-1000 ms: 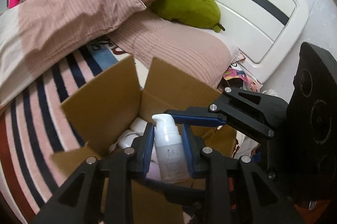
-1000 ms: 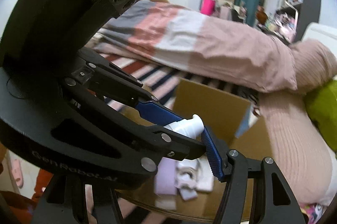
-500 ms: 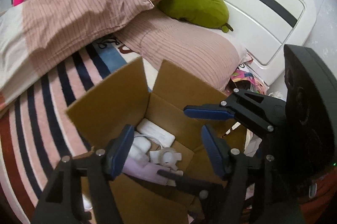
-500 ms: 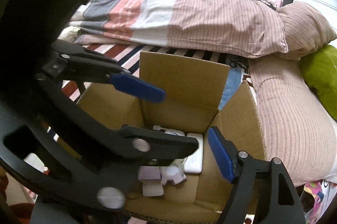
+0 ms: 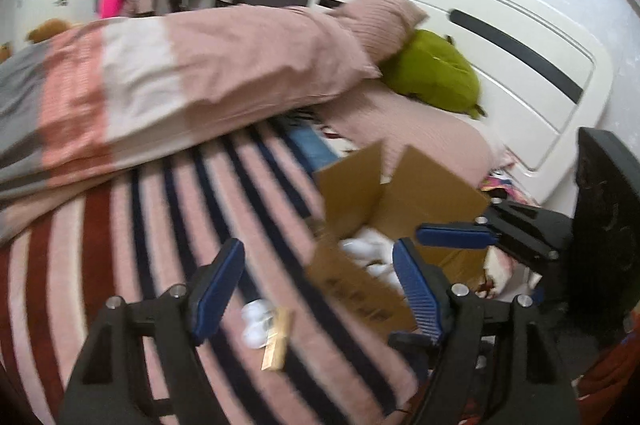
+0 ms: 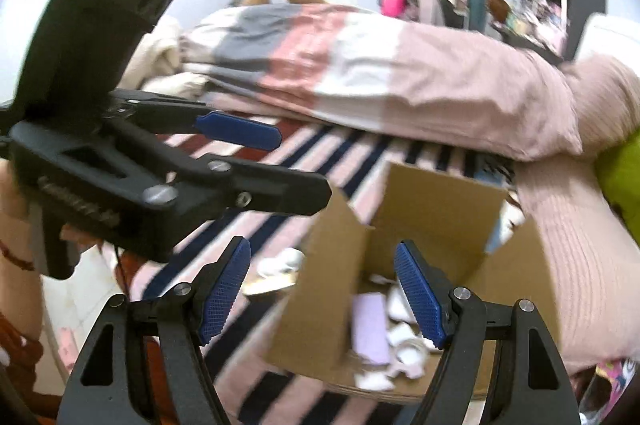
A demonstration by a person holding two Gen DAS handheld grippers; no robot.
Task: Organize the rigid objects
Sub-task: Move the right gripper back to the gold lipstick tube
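An open cardboard box [image 5: 424, 193] [image 6: 436, 209] sits on the striped bed cover and holds several white and lilac items [image 6: 370, 329]. My left gripper [image 5: 316, 289] is open and empty, above the cover to the left of the box. Below it lie a small white object [image 5: 256, 321] and a tan wooden piece [image 5: 276, 341]. My right gripper [image 6: 322, 297] is open and empty, just in front of the box's left wall. The left gripper's blue fingers [image 6: 238, 129] show at the left of the right wrist view.
A folded pink, white and grey duvet [image 5: 160, 81] lies along the far side of the bed. A green plush [image 5: 436, 73] and a pink pillow [image 5: 380, 21] rest by the white headboard [image 5: 520, 65]. Shelves and a desk stand behind.
The white pump bottle held by the left gripper one second ago is gone from it; both grippers opened. Both have swung left and away from the box interior.
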